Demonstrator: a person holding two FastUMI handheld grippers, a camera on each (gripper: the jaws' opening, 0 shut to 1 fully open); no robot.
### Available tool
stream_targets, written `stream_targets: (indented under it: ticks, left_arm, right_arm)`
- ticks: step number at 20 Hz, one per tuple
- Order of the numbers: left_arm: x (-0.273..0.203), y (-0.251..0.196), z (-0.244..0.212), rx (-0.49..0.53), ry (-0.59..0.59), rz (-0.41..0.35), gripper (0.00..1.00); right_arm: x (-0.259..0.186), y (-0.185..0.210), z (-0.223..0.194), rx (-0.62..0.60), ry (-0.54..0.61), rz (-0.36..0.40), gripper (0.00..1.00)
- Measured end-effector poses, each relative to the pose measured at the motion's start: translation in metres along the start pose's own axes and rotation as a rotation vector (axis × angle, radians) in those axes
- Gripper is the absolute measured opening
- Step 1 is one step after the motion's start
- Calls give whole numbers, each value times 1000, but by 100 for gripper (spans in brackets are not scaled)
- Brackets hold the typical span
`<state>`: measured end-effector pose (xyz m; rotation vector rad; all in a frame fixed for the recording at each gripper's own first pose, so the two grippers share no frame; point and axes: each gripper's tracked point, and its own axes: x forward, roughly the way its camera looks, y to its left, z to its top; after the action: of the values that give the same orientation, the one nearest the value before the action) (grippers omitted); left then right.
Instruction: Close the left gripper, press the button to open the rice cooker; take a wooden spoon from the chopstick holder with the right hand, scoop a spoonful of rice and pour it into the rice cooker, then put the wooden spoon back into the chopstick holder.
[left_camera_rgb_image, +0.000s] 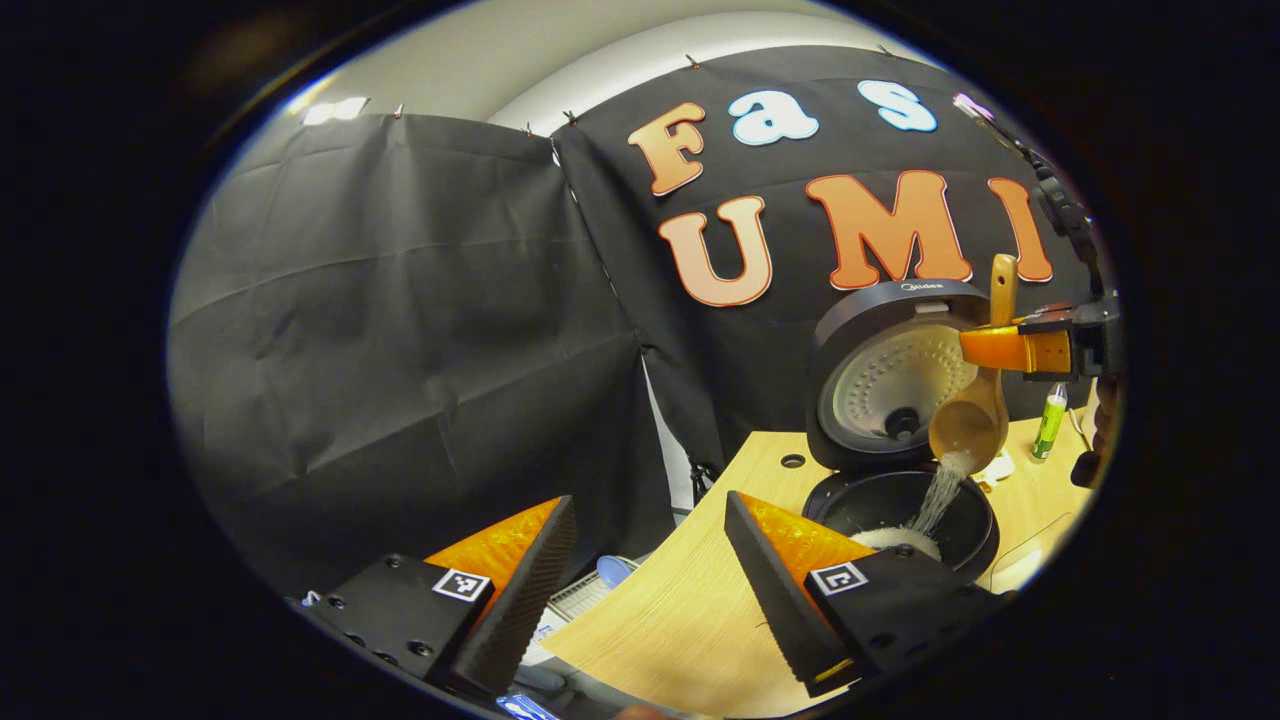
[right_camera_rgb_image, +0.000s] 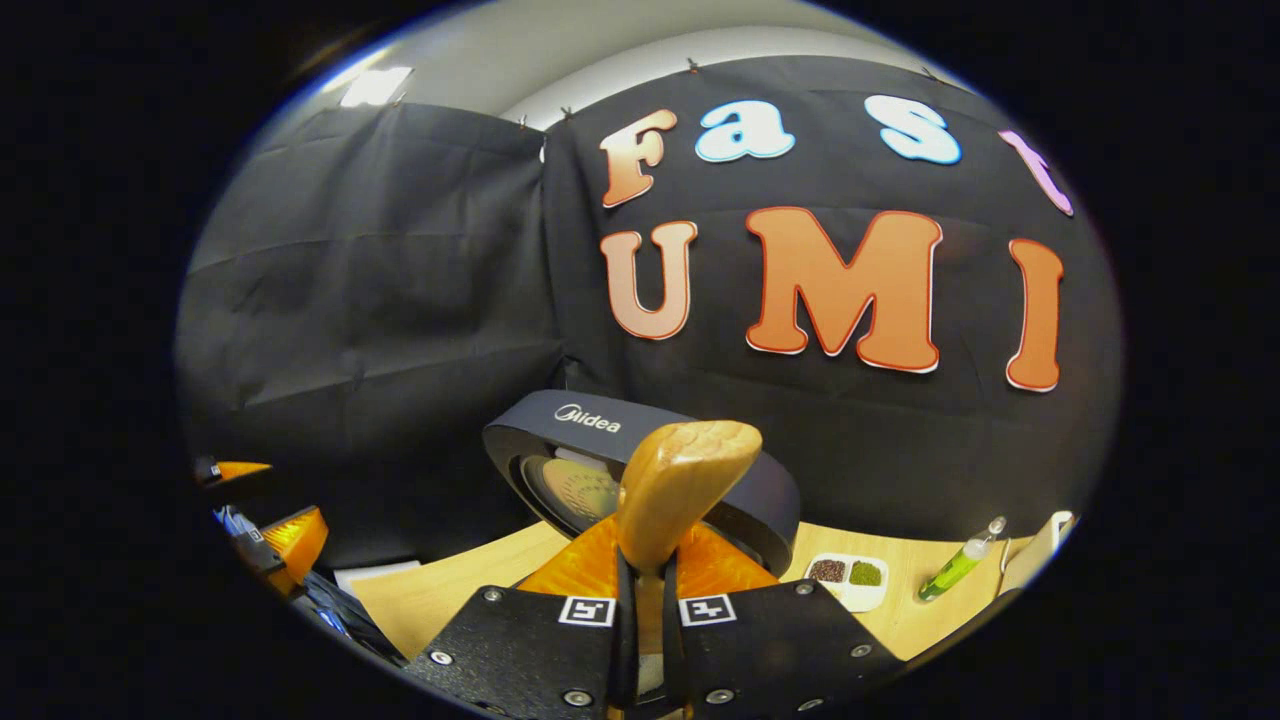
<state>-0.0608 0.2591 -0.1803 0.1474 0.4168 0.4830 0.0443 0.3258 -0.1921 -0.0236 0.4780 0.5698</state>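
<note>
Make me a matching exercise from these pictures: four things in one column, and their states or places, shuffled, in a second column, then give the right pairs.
Things:
1. rice cooker lid
2. wooden spoon
3. left gripper
4. green bottle

States or places:
A. open, holding nothing
B. standing on the table to the right of the cooker
C. swung up, upright behind the pot
D. clamped in the right gripper, tipping rice into the pot

Pairs: 1-C, 2-D, 3-A, 4-B

Spoon bowl (left_camera_rgb_image: 968, 425) perhaps partly occluding cooker lid (left_camera_rgb_image: 885, 375)
</note>
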Motion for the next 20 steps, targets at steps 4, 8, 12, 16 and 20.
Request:
stream_targets:
  ticks: [4, 8, 12, 16, 20]
  left_arm:
    - [-1, 0, -1, -7, 6, 2, 100]
    - [0, 0, 0, 0, -4, 5, 100]
    - [0, 0, -1, 3, -5, 1, 93]
    - [-3, -8, 3, 4, -11, -18, 100]
    - [-2, -34, 9, -1, -17, -64, 100]
  right_arm:
    - [-4, 12, 6, -86, -22, 30, 10]
    - [-5, 19, 16, -140, -52, 48, 9]
    - [-9, 25, 27, -205, -87, 70, 9]
    - [-25, 15, 29, -125, -78, 77, 9]
    - [-50, -25, 22, 39, -37, 32, 9]
